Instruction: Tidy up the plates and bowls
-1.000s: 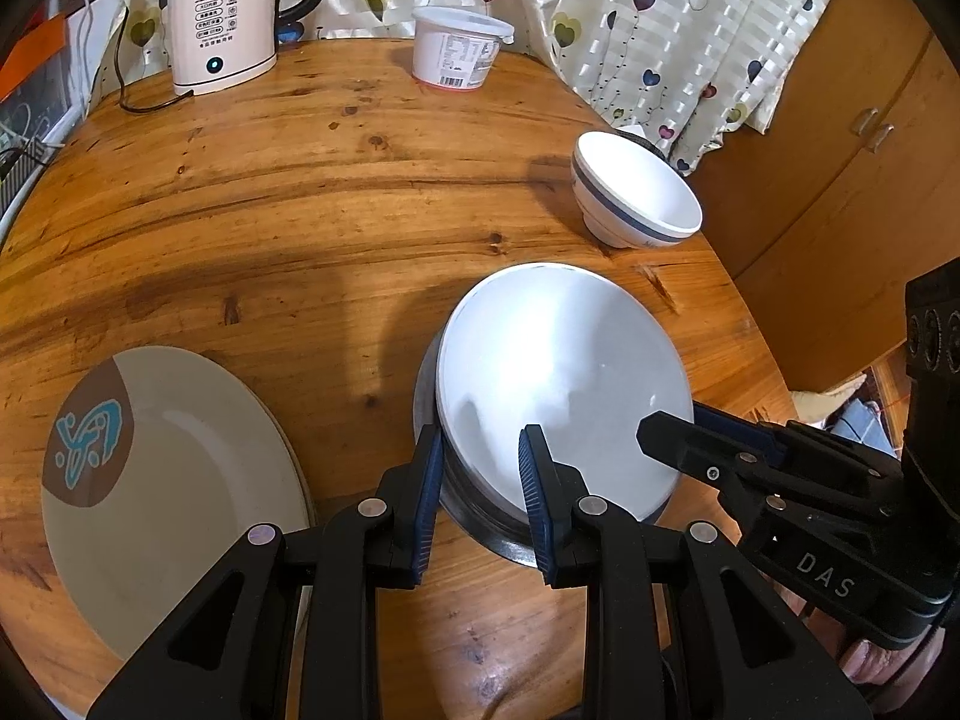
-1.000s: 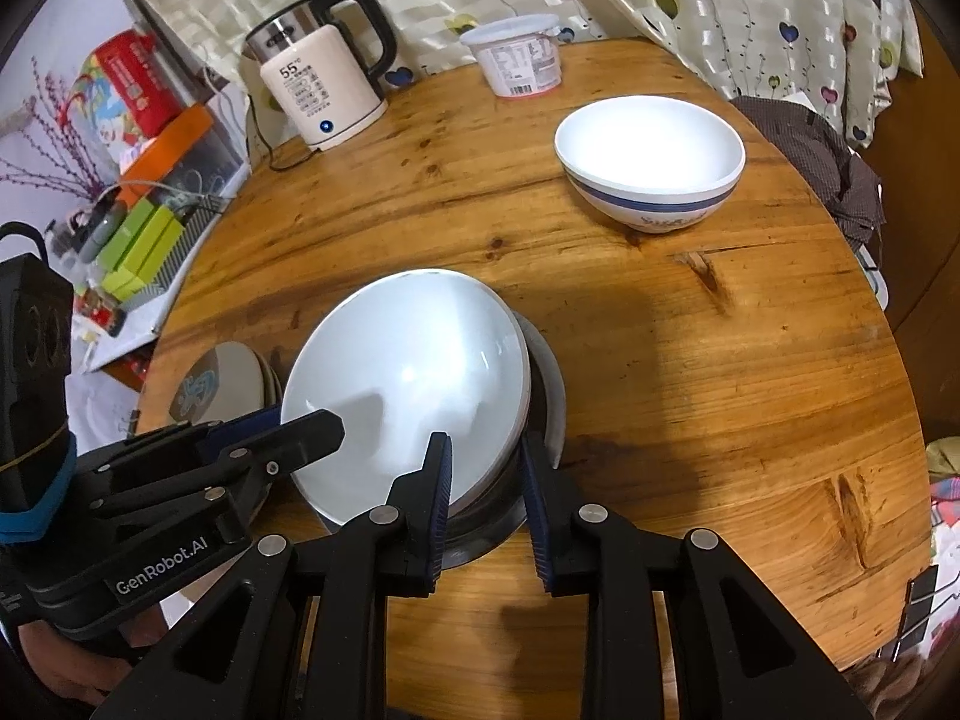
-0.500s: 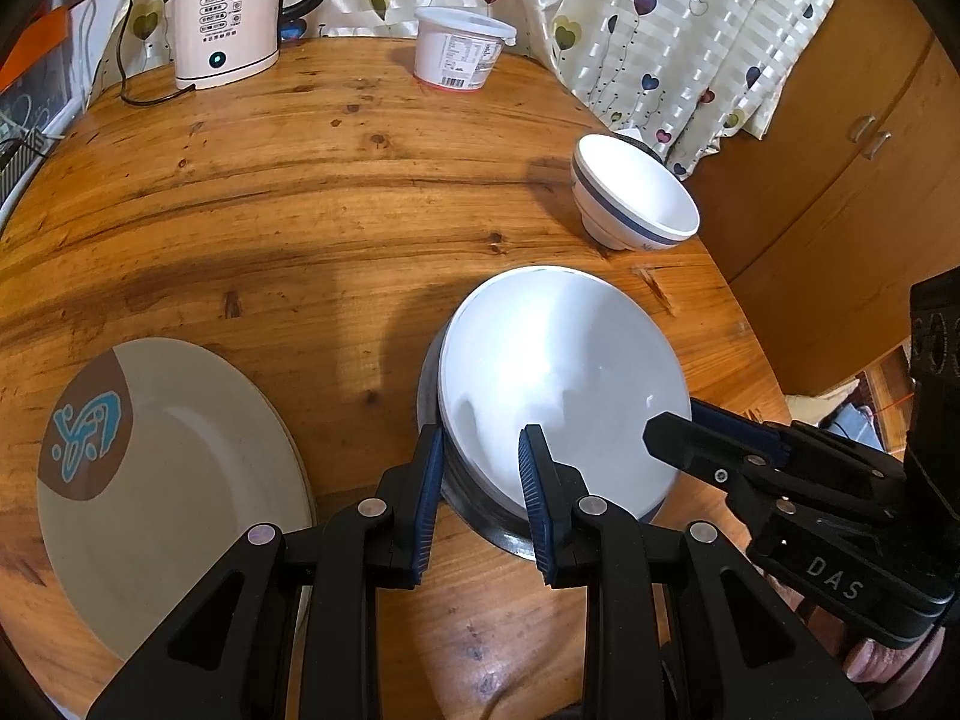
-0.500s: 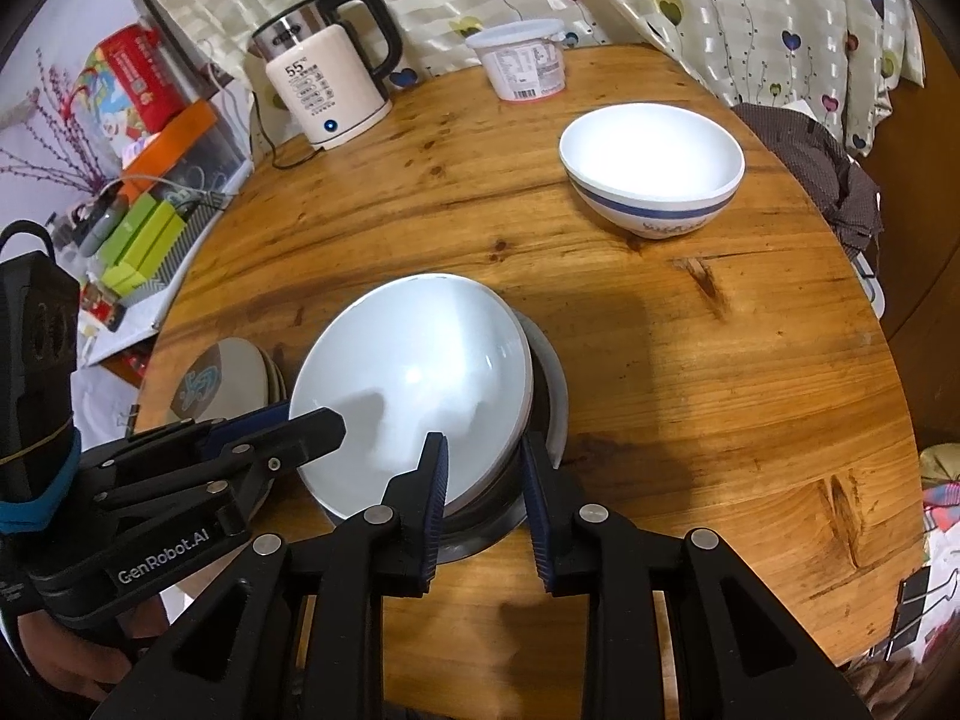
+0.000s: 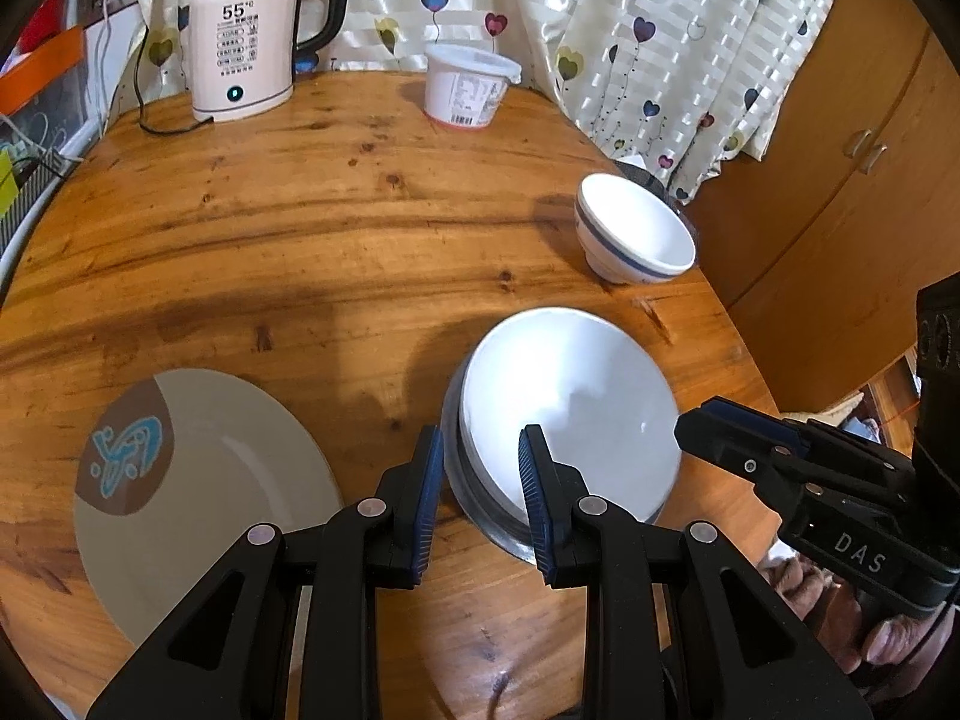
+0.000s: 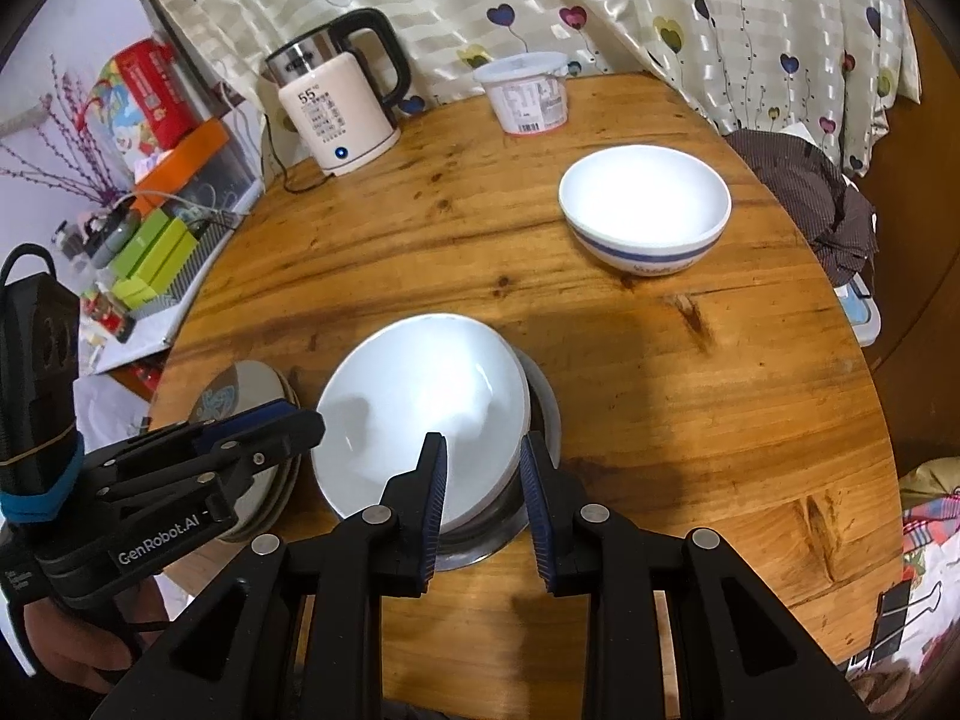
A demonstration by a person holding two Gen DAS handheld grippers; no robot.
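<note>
Both grippers backed off; kettle [image 5: 246, 54] behind white bowl [image 5: 567, 414].

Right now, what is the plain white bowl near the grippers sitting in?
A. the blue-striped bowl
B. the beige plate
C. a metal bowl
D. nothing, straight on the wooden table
C. The white bowl is nested in a metal bowl whose grey rim shows around it, apart from the blue-striped bowl and the beige plate.

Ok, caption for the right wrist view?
Both open grippers flank a white bowl nested in a steel one.
</note>
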